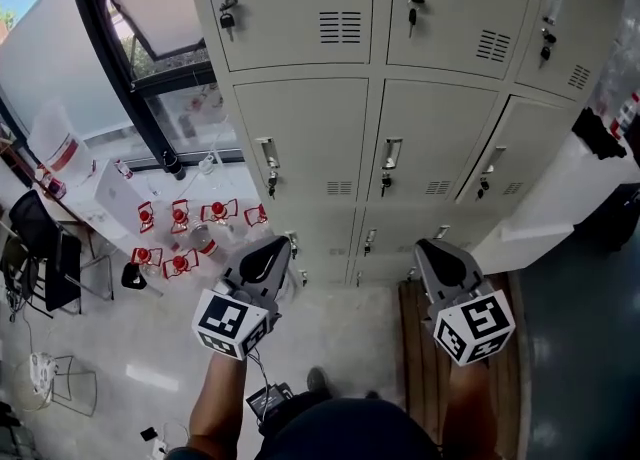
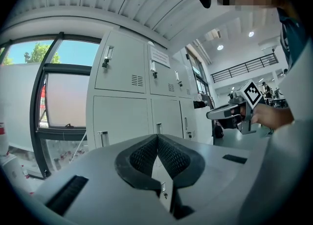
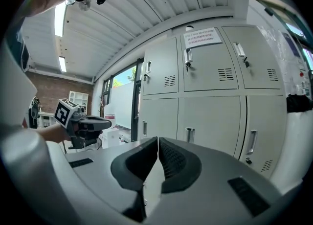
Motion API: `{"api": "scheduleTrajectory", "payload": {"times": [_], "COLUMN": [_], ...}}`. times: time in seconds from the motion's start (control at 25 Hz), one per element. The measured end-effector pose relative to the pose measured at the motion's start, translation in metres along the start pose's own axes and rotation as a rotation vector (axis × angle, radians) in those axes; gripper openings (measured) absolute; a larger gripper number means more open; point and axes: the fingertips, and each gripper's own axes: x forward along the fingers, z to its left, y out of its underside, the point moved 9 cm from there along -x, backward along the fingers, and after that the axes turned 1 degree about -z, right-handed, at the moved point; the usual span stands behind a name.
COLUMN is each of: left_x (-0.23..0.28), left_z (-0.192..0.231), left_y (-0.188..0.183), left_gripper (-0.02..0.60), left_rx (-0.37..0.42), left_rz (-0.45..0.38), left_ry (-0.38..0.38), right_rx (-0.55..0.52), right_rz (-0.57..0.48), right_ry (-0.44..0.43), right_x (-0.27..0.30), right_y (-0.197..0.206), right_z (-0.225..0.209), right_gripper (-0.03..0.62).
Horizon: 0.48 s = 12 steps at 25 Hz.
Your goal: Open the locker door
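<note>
A grey locker bank (image 1: 300, 8) is faced, its middle-row locker door (image 1: 430, 133) seen shut, and the left gripper (image 1: 284, 244) and right gripper (image 1: 424, 246) are held short of it, jaws pressed together on nothing.

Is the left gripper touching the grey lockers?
Apart. In the left gripper view the left gripper, jaws shut and empty, points at the pale grey metal lockers, which stand well beyond its tips with open space between.
</note>
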Motion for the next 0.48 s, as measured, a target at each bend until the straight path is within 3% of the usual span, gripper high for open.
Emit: {"api": "scheduleTrajectory", "payload": {"times": [0.24, 0.48], "left_x": [0.013, 0.031], "left_z": [0.047, 0.075], "left_y": [0.011, 0.020], "left_gripper": [0.017, 0.017], "left_rx": [0.006, 0.004], "left_rz": [-0.004, 0.017], "left_ry": [0.025, -0.012], "right_rx": [0.006, 0.020], "right_rz": [0.009, 0.033], "right_ry": [0.065, 0.089], "right_x": [0.024, 0.042], "right_y": [0.001, 0.008], "right_z": [0.014, 0.008], "right_gripper": [0.037, 0.037]}}
